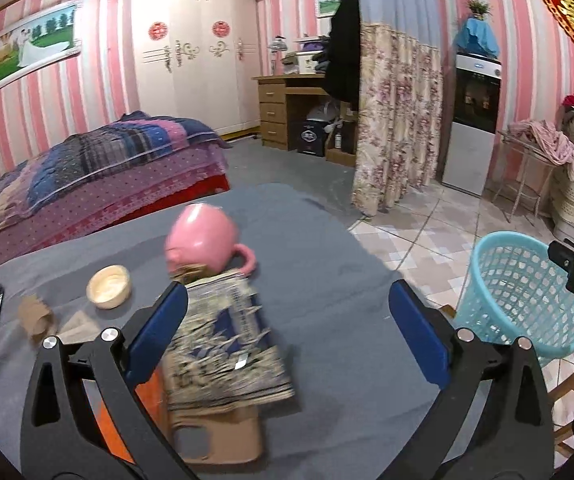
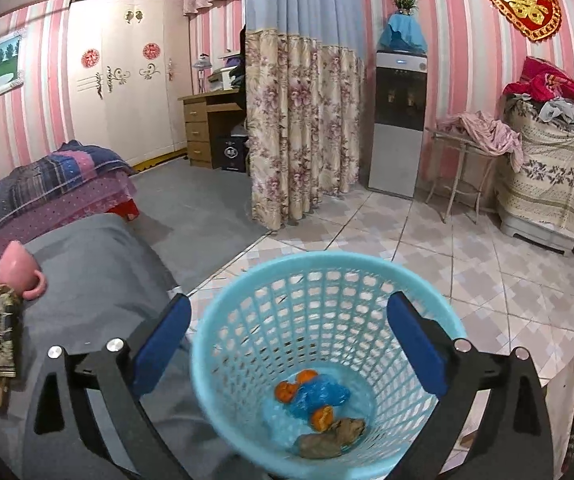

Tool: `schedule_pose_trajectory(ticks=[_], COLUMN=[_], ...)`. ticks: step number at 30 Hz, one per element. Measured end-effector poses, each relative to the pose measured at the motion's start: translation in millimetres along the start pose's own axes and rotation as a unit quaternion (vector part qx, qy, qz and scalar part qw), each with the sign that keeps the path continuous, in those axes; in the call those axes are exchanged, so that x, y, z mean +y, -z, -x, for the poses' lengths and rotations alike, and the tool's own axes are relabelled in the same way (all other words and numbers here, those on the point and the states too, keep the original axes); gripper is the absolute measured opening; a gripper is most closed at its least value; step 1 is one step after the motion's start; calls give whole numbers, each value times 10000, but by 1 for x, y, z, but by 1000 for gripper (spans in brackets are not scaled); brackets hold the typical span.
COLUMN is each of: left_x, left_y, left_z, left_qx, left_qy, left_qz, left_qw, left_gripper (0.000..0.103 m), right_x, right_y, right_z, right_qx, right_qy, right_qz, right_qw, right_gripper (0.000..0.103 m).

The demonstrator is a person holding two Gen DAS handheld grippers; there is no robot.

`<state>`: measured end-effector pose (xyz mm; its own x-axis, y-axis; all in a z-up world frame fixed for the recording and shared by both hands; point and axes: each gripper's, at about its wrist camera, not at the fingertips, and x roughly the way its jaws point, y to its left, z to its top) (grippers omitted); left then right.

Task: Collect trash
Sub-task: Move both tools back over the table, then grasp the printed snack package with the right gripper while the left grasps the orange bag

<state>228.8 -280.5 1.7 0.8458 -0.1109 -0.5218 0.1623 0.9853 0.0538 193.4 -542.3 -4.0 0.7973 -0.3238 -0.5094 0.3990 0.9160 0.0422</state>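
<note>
With both the left gripper (image 1: 287, 320) and the right gripper (image 2: 289, 338) spread wide and empty, the remaining crumpled brown cardboard tube (image 1: 37, 317) lay on the grey-covered table (image 1: 327, 280), looking light and crushable, best pinched gently across its middle.

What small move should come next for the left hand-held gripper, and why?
Probably move the left hand-held gripper, open and empty, left toward the cardboard tube on the grey table. It looks like trash, while the basket already holds peels and a blue bag.
</note>
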Motion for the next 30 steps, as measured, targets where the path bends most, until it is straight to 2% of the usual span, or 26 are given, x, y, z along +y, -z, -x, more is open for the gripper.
schedule_pose_trajectory(ticks=[7,16,25,30], left_x=[51,122,174,199], left_y=[11,31,51,59], left_z=[29,67,81,84], left_qx=[-53,-41,64,83], left_qy=[-359,-815,-1118,-1191], left_qz=[143,375,584,755], left_qw=[9992,9960,9920,9900], left_gripper=[97,97,97,97], right_x=[39,95,162,178], right_y=[6,19,42,47], right_z=[22,58,70,73], right_qx=[-59,-111,-93,-9], right_qy=[-140,-719,-993,-1253], right_qz=[519,730,1500,1447], right_qw=[9985,9947,9836,9815], right_gripper=[96,96,96,96])
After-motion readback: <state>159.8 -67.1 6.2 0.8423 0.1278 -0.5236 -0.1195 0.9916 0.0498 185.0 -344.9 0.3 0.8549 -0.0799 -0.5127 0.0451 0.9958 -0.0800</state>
